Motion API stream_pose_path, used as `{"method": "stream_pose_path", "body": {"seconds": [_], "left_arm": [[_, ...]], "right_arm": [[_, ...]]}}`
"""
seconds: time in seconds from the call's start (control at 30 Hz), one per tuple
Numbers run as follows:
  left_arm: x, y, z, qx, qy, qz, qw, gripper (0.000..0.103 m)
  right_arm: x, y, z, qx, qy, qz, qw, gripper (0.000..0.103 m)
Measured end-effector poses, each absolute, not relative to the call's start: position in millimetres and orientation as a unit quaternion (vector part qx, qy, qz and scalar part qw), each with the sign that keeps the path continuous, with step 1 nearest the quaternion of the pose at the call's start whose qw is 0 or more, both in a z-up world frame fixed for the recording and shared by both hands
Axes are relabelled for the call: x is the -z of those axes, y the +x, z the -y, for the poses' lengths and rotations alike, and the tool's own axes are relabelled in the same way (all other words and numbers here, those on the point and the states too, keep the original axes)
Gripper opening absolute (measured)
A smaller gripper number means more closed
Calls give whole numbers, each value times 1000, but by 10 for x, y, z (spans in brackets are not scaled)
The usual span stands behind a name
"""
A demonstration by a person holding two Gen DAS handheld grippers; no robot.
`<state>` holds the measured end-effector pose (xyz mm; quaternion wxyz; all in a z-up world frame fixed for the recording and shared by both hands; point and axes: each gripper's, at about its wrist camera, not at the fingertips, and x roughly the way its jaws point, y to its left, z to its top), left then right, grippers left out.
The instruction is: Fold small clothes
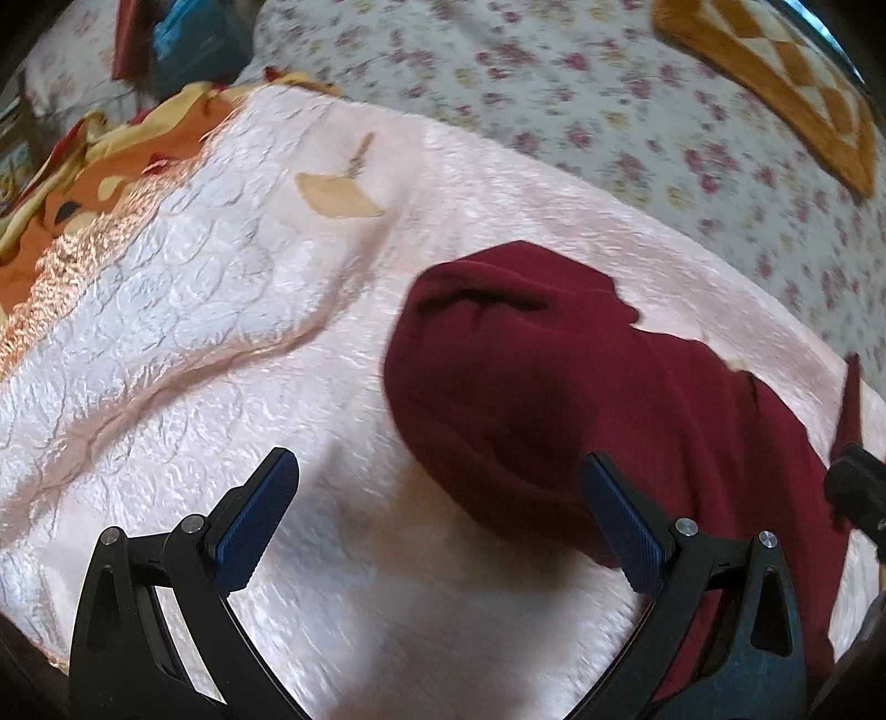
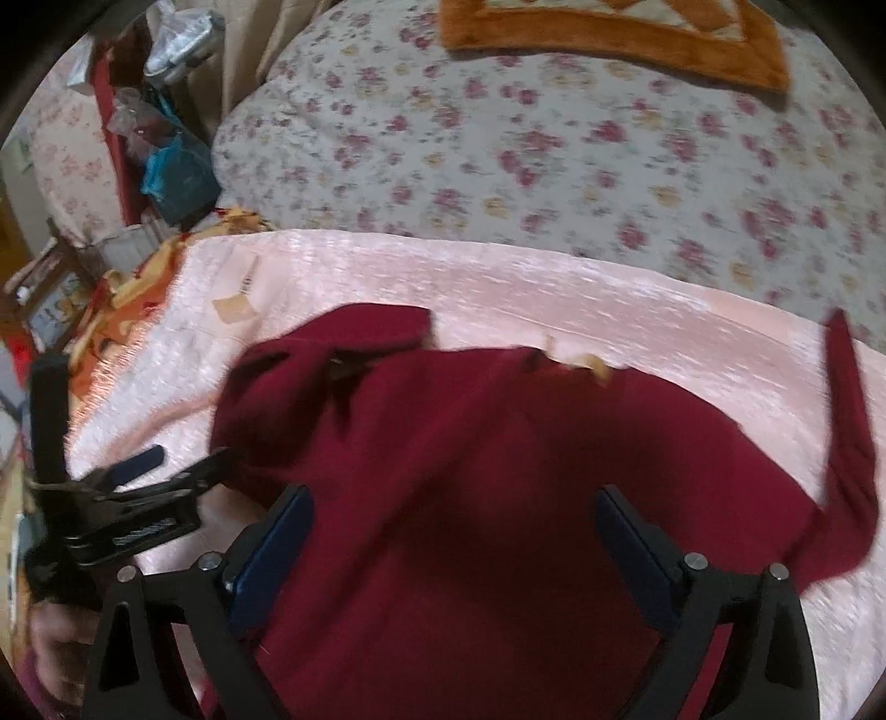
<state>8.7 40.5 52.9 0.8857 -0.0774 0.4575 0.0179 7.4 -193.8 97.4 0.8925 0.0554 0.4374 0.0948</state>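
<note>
A dark red garment (image 1: 554, 387) (image 2: 470, 443) lies spread on a pink textured blanket (image 1: 221, 332) (image 2: 498, 288). One sleeve (image 2: 853, 415) trails out to the right. My left gripper (image 1: 437, 462) is open over the garment's left edge: its right finger overlaps the red cloth and its left finger is over bare blanket. The right wrist view shows the left gripper (image 2: 138, 471) from the side, at the garment's left edge. My right gripper (image 2: 454, 493) is open above the middle of the garment, with red cloth below both fingers and nothing gripped. Its black body (image 1: 855, 487) shows at the right edge.
The blanket lies on a floral bedsheet (image 1: 554, 83) (image 2: 498, 138). An orange patterned mat (image 1: 775, 66) (image 2: 609, 33) sits at the far side. An orange and yellow cloth (image 1: 83, 183) bunches at the blanket's left edge. Cluttered shelves and bags (image 2: 166, 138) stand beyond the bed on the left.
</note>
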Motion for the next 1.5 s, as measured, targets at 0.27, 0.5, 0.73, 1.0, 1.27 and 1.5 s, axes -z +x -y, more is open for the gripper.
{"method": "stream_pose_path", "body": {"seconds": [0.27,0.5,0.73,1.0,1.27,1.5], "left_arm": [[-327,210,-558,-35,-74,-470,879,102],[-298,214,-534,-29,-62,-470,880,102],[-391,184,-520,-31,-48,-448,892,102],[-535,82,-417,-28,-18,-416,909,102],[-607,42,-266,-4,-7,-402,916,102],[-581,60,-225,-3,5,-400,916,102]], "right_arm": [[-800,736,1667,-135,91,-456,875,89],[-645,939,1489,-138,91,-466,869,89],[-615,962,1478,-137,93,-470,867,89],[-751,851,1550,-133,92,-454,876,89],[-821,695,1718,-88,80,-433,893,89],[-711,729,1814,-81,95,-448,885,89]]}}
